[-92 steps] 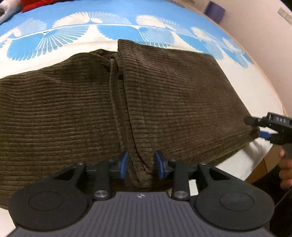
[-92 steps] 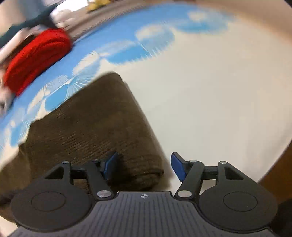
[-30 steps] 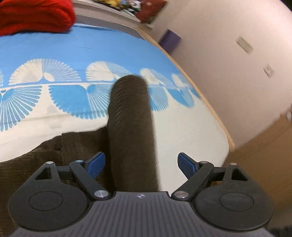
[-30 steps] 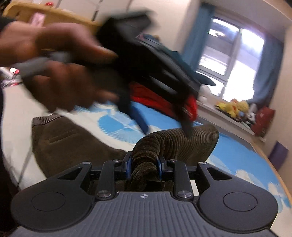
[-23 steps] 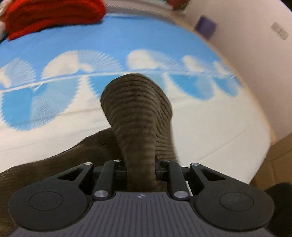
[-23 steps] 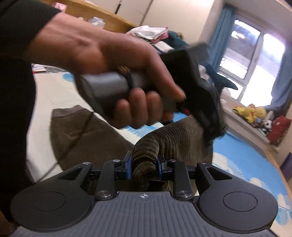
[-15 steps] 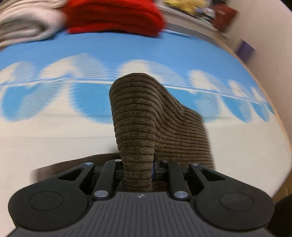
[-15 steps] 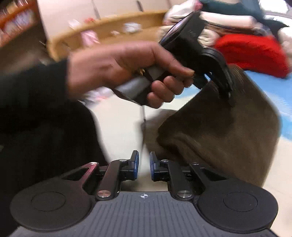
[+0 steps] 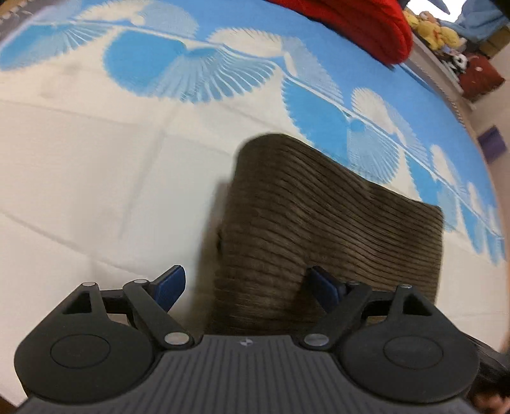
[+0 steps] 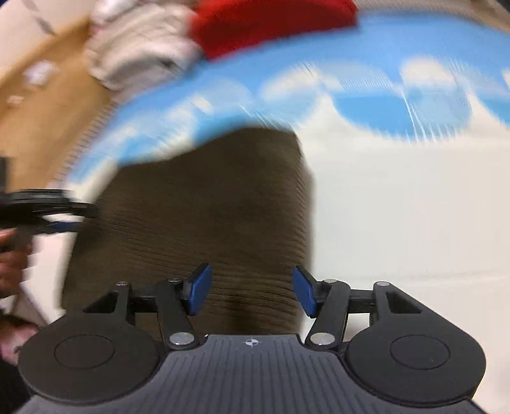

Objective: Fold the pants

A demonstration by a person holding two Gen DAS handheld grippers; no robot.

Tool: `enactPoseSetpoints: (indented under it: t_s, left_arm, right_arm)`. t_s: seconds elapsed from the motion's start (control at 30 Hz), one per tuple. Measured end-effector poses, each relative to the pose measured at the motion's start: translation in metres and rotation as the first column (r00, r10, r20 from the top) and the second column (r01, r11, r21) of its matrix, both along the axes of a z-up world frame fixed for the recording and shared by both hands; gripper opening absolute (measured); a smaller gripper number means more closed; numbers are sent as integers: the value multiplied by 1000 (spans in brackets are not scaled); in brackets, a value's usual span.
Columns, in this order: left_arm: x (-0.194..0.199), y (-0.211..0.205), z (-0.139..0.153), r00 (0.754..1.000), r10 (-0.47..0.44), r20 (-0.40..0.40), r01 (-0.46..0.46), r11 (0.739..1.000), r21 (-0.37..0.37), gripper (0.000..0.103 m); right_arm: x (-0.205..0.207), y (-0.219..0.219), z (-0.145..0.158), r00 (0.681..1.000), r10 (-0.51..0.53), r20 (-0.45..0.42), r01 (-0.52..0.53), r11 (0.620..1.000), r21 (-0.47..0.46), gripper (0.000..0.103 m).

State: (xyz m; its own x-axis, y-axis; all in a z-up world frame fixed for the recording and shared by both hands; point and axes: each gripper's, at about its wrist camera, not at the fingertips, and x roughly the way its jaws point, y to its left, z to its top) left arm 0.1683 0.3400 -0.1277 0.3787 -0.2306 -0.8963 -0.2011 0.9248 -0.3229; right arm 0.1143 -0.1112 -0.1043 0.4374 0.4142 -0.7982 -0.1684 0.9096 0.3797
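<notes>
Blue pads on my left hand-held gripper (image 9: pixel 246 287) stand spread and are opening, with the near edge of the brown corduroy pants (image 9: pixel 331 235) lying between them; neither pad presses on the cloth. My right hand-held gripper (image 10: pixel 250 290) shows the same: its jaws are parted and opening, the ribbed cloth beneath and between them, not pinched.

Beyond the fingers, the pants lie folded into a compact block on the bed (image 9: pixel 95 178), resting on the cream part of the cover. Their far edge reaches the band of blue fan pattern. In the right wrist view, which is heavily blurred, my left hand-held gripper shows at the left side of the pants, with my left hand (image 10: pixel 11 258) behind it.

Farther off, a red folded item (image 9: pixel 357 22) sits at the far side of the bed, with pale folded cloth (image 10: pixel 140 47) beside it. Soft toys (image 9: pixel 430 28) line a ledge past that.
</notes>
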Motion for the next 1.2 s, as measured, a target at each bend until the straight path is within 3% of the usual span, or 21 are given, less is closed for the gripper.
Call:
enactPoseSetpoints:
  t_s: [0.17,0.23,0.27,0.3,0.33,0.43,0.67,0.73,0.8,0.83,0.9,0.93,1.0,1.07,1.13,1.17,1.2]
  left_arm:
    - [1,-6,-27,999,-13,-47,8,993,-119,86]
    - [4,-14,-32,998,-36,-57,29,992,-121,77]
    - [6,-20,-29,997,-64,-47,59,994,-92,74]
    - [8,-24,-27,996,-73,-45,69,994,-84,66]
    - [10,-26,-25,996,-75,-38,71,994,-89,54]
    - [20,-44,-6,996,-84,31,88,985,-151,39]
    - [67,-156,23,982,-124,143,155,960,-233,39]
    - [81,-194,25,973,-152,171,193,948,-253,46]
    - [89,-224,28,963,-206,176,237,955,-176,53]
    - [90,-236,32,958,-217,189,238,967,-94,50]
    - [87,-252,43,939,-267,216,256,963,80,50]
    - [84,-257,48,929,-289,230,270,957,110,47]
    - [75,-268,59,899,-332,286,324,943,74,44]
    - [65,-288,61,853,-408,324,417,908,45,44]
    - [56,-312,51,798,-517,309,519,851,80,38]
    - [52,-323,39,774,-572,273,565,818,112,36]
    - [50,-332,17,761,-625,174,607,781,150,29]
  right_arm:
    - [20,11,-28,992,-64,-113,79,988,131,66]
    - [27,17,-23,994,-58,-92,70,989,134,47]
    - [27,19,-20,995,-53,-80,63,990,129,31]
    - [28,21,-14,997,-45,-67,53,992,116,25]
    - [32,19,-6,998,-36,-55,43,992,119,23]
    - [43,5,24,1000,-29,-6,30,987,159,21]
    - [68,-91,93,992,-48,116,37,995,93,20]
    - [76,-132,98,985,-81,150,71,995,70,20]
    - [80,-174,96,976,-135,169,128,990,55,23]
    - [79,-190,86,970,-164,178,160,987,36,24]
    - [80,-228,69,942,-291,165,304,951,-59,32]
    - [81,-241,60,928,-338,159,358,925,-125,32]
    - [80,-259,55,913,-365,183,396,901,-176,31]
    - [76,-261,58,931,-296,215,329,934,-142,31]
    - [70,-250,56,959,-170,226,198,974,-108,31]
    - [73,-241,51,972,-113,207,138,984,-109,31]
    - [74,-232,41,985,-52,164,73,989,-127,31]
